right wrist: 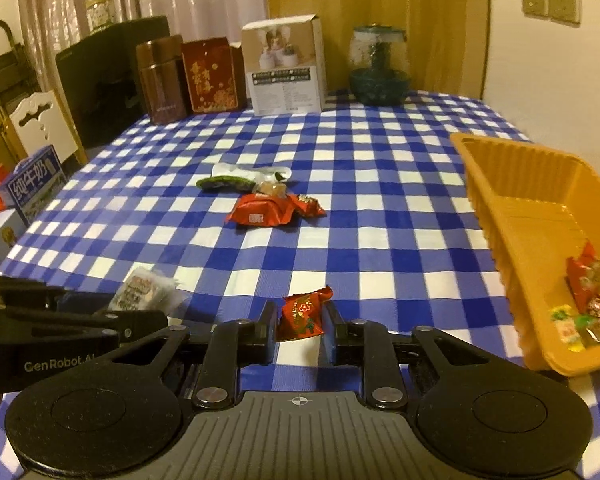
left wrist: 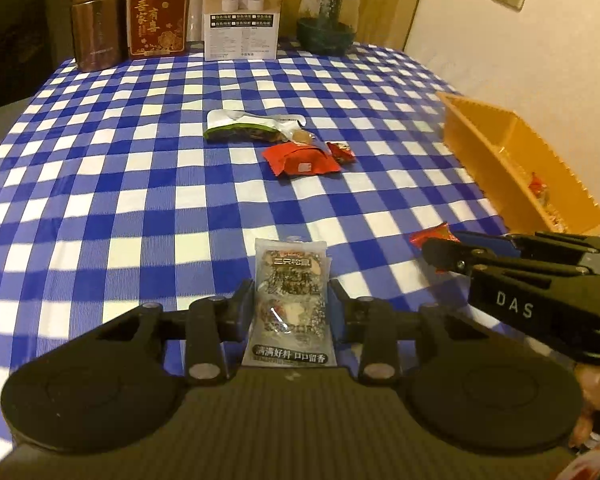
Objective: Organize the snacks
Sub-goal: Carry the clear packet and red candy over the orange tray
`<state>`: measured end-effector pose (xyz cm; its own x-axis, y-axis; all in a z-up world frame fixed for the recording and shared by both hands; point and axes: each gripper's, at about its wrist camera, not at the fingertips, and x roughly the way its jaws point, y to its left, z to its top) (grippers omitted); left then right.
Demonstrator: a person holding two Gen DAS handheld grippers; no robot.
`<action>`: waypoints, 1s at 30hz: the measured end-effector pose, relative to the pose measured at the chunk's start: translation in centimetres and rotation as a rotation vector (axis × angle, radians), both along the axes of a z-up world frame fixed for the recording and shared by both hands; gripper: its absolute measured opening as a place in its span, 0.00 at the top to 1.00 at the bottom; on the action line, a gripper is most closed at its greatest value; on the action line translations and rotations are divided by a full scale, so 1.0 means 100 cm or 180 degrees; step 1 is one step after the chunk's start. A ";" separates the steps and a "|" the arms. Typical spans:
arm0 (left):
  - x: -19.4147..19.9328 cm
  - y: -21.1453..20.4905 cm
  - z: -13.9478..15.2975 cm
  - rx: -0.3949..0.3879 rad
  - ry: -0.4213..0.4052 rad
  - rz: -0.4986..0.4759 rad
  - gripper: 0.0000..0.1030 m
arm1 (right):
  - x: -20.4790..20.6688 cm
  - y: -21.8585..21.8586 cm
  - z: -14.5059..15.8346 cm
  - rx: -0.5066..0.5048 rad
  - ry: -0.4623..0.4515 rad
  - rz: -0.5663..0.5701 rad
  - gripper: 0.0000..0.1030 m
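Nearest, the left tongs (left wrist: 290, 300) are clamped on a clear grey nut-bar packet (left wrist: 290, 300), which stands up between the pads, lifted off the blue checked bench (left wrist: 140, 200). Just beside them, on the side toward the orange tray (right wrist: 500, 208), the right tongs (right wrist: 298, 320) pinch a small red candy (right wrist: 302, 314) by its lower half, its twisted top free above the pads.

The step in hand looks like carrying both snacks to the tray, which lies at the bench edge and already holds a few wrapped sweets (right wrist: 586, 304) in its near end. To do it well, bring the candy in first, since the right tongs are closer to the tray, and clear the tray's ribbed wall before letting go low over a bare stretch of its floor. Keep the packet level so it cannot slip.

Farther from the tray, mid-bench, a red packet (right wrist: 260, 210), a small red sweet (right wrist: 310, 205) and a green-and-white pouch (right wrist: 236, 178) wait.
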<state>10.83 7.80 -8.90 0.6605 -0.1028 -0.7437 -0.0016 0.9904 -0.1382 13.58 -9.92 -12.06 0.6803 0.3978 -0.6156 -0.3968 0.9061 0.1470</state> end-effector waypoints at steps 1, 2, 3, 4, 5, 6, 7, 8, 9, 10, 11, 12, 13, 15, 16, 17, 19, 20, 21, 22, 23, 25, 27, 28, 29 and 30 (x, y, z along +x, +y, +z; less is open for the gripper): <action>-0.004 -0.001 0.003 -0.0013 -0.0009 0.0013 0.67 | -0.004 -0.003 0.003 0.0014 -0.0008 -0.0019 0.77; -0.007 -0.003 0.005 -0.0020 -0.0015 0.0019 0.67 | -0.008 -0.006 0.006 0.0024 -0.0016 -0.0038 0.77; -0.011 -0.005 0.008 -0.0034 -0.0022 0.0018 0.67 | -0.011 -0.009 0.009 0.0035 -0.0023 -0.0063 0.77; -0.014 -0.007 0.011 -0.0044 -0.0031 0.0015 0.67 | -0.014 -0.011 0.011 0.0043 -0.0026 -0.0080 0.77; -0.016 -0.009 0.013 -0.0051 -0.0038 0.0013 0.67 | -0.018 -0.014 0.013 0.0054 -0.0031 -0.0098 0.77; -0.018 -0.011 0.016 -0.0055 -0.0048 0.0007 0.67 | -0.021 -0.017 0.016 0.0058 -0.0038 -0.0113 0.77; -0.020 -0.013 0.019 -0.0063 -0.0063 -0.0001 0.67 | -0.024 -0.019 0.018 0.0060 -0.0047 -0.0123 0.77; -0.023 -0.016 0.021 -0.0076 -0.0071 -0.0012 0.67 | -0.027 -0.021 0.020 0.0065 -0.0056 -0.0135 0.77; -0.024 -0.018 0.024 -0.0086 -0.0081 -0.0025 0.67 | -0.030 -0.024 0.023 0.0073 -0.0067 -0.0150 0.77; -0.025 -0.021 0.026 -0.0090 -0.0094 -0.0041 0.67 | -0.032 -0.026 0.025 0.0079 -0.0077 -0.0163 0.77; -0.027 -0.023 0.028 -0.0091 -0.0107 -0.0051 0.67 | -0.034 -0.028 0.028 0.0084 -0.0090 -0.0178 0.77; -0.028 -0.027 0.031 -0.0095 -0.0119 -0.0068 0.67 | -0.037 -0.030 0.030 0.0089 -0.0102 -0.0191 0.77; -0.029 -0.030 0.033 -0.0101 -0.0131 -0.0085 0.67 | -0.039 -0.032 0.032 0.0092 -0.0114 -0.0201 0.77; -0.030 -0.035 0.037 -0.0115 -0.0151 -0.0112 0.67 | -0.042 -0.036 0.037 0.0097 -0.0141 -0.0224 0.77; -0.031 -0.038 0.040 -0.0121 -0.0161 -0.0131 0.67 | -0.044 -0.038 0.039 0.0103 -0.0152 -0.0235 0.77; -0.031 -0.040 0.041 -0.0126 -0.0169 -0.0141 0.67 | -0.045 -0.039 0.041 0.0108 -0.0164 -0.0248 0.77; -0.032 -0.045 0.045 -0.0142 -0.0185 -0.0166 0.67 | -0.047 -0.043 0.046 0.0121 -0.0181 -0.0274 0.77; -0.032 -0.046 0.047 -0.0146 -0.0190 -0.0173 0.67 | -0.048 -0.045 0.048 0.0129 -0.0187 -0.0285 0.77; -0.032 -0.048 0.048 -0.0145 -0.0197 -0.0185 0.67 | -0.050 -0.047 0.049 0.0133 -0.0195 -0.0296 0.77; -0.032 -0.050 0.050 -0.0145 -0.0204 -0.0196 0.67 | -0.051 -0.048 0.051 0.0139 -0.0204 -0.0305 0.77; -0.032 -0.051 0.051 -0.0145 -0.0213 -0.0204 0.67 | -0.052 -0.049 0.053 0.0144 -0.0213 -0.0316 0.77; -0.032 -0.054 0.054 -0.0147 -0.0225 -0.0217 0.67 | -0.053 -0.053 0.055 0.0154 -0.0230 -0.0335 0.77; -0.032 -0.057 0.057 -0.0155 -0.0238 -0.0229 0.67 | -0.055 -0.056 0.058 0.0168 -0.0242 -0.0357 0.77; -0.031 -0.058 0.059 -0.0159 -0.0243 -0.0235 0.67 | -0.055 -0.058 0.058 0.0174 -0.0246 -0.0364 0.77; -0.031 -0.059 0.059 -0.0165 -0.0247 -0.0242 0.67 | -0.056 -0.059 0.059 0.0180 -0.0251 -0.0376 0.77; -0.031 -0.061 0.060 -0.0173 -0.0250 -0.0249 0.67 | -0.056 -0.061 0.060 0.0186 -0.0256 -0.0387 0.77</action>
